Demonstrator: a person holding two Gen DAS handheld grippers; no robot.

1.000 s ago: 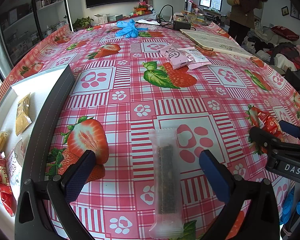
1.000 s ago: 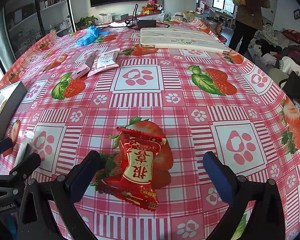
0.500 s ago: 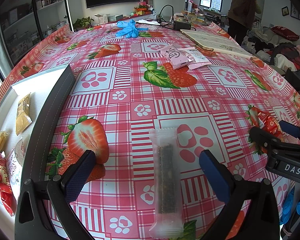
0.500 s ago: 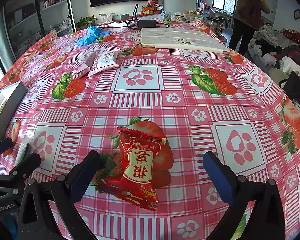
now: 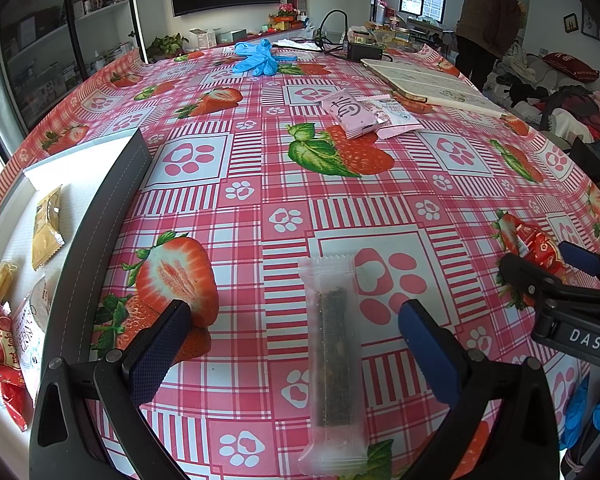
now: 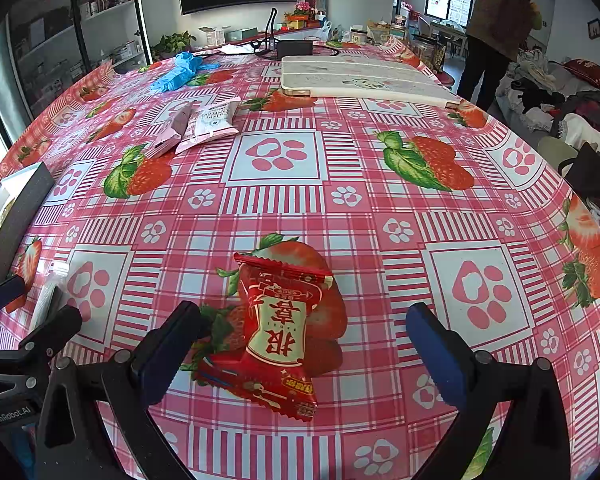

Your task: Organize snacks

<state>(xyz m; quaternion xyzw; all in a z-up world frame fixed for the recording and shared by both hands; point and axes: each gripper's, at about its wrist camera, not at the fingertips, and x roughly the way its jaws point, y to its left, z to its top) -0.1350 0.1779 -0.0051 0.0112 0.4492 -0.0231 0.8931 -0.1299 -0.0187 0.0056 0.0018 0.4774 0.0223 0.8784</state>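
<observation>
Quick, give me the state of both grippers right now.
Left gripper: open, straddling the clear-wrapped bar, holding nothing.
Right gripper: open, straddling the red snack packet, holding nothing.

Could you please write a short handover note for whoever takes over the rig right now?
Left hand-held gripper: open, empty, straddling the clear-wrapped bar on the table.
Right hand-held gripper: open, empty, straddling the red candy packet.
Done: several snacks already lie in the white box at the left, including a yellow packet.
Left: grasp the bar and the red packet and move them to the box; then probably the two pink packets farther back.
</observation>
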